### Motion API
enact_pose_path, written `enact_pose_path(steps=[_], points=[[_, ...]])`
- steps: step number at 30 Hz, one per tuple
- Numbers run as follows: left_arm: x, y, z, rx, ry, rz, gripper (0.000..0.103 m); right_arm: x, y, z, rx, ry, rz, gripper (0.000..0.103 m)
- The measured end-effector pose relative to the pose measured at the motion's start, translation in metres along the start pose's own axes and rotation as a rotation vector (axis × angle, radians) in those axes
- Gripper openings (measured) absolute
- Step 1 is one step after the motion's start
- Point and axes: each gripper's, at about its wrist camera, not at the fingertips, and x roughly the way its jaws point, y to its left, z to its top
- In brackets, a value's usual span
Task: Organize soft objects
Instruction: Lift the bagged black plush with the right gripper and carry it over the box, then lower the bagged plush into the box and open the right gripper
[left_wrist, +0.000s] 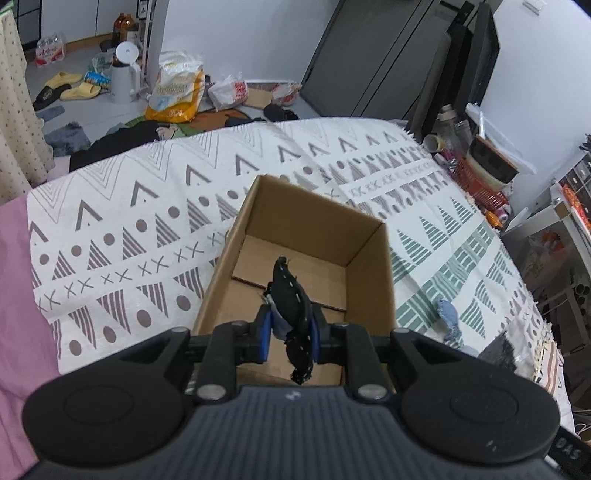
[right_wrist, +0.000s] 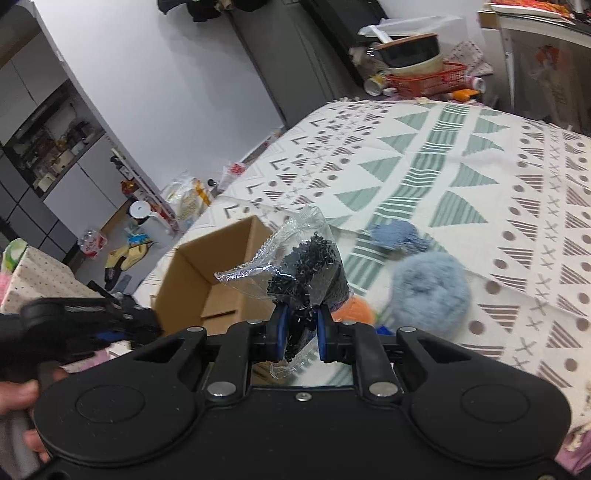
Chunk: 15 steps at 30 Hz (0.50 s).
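Hard to make out: an orange thing (right_wrist: 356, 310) half hidden behind the right tongs (right_wrist: 300, 334), blurred. Left tongs (left_wrist: 289, 332) clamped on a black fabric piece (left_wrist: 291, 299) with white dashed stitching, hanging over the open cardboard box (left_wrist: 365, 266) — frayed lower end dangling. Right tongs shut on a clear plastic bag (right_wrist: 295, 266) of small black bits, held up beside the box's near-right corner. Lying on the bed (right_wrist: 480, 177) toward its right edge: a fluffy pale-blue ball (right_wrist: 432, 291) and a blurred blue knitted piece (right_wrist: 399, 236). Patterned white cover with green and mauve triangles; cluttered floor beyond — yellow slippers (left_wrist: 74, 85), bags, a white kettle (left_wrist: 123, 77).
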Motion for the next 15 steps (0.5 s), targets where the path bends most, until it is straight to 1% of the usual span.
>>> enact_pose_path(steps=[1, 4, 6, 8, 10, 15], points=[[0.003, 0.001, 0.0, -0.003, 0.006, 0.006, 0.019, 0.002, 0.004, 0.001, -0.002, 0.0, 0.006, 0.016], [0.01, 0.004, 0.001, -0.006, 0.02, 0.037, 0.023, 0.008, 0.017, 0.005, -0.01, 0.003, 0.022, 0.016], [0.013, 0.007, 0.002, -0.011, 0.033, 0.048, 0.031, 0.013, 0.026, 0.008, -0.014, 0.008, 0.035, 0.016], [0.011, 0.009, 0.002, -0.014, 0.029, 0.045, 0.047, 0.019, 0.034, 0.01, -0.017, 0.018, 0.048, 0.016], [0.008, 0.011, 0.003, -0.009, 0.009, 0.043, 0.055, 0.026, 0.044, 0.012, -0.025, 0.029, 0.061, 0.016], [-0.004, 0.016, 0.008, -0.004, -0.016, 0.039, 0.057, 0.04, 0.063, 0.013, -0.038, 0.057, 0.082, 0.016]])
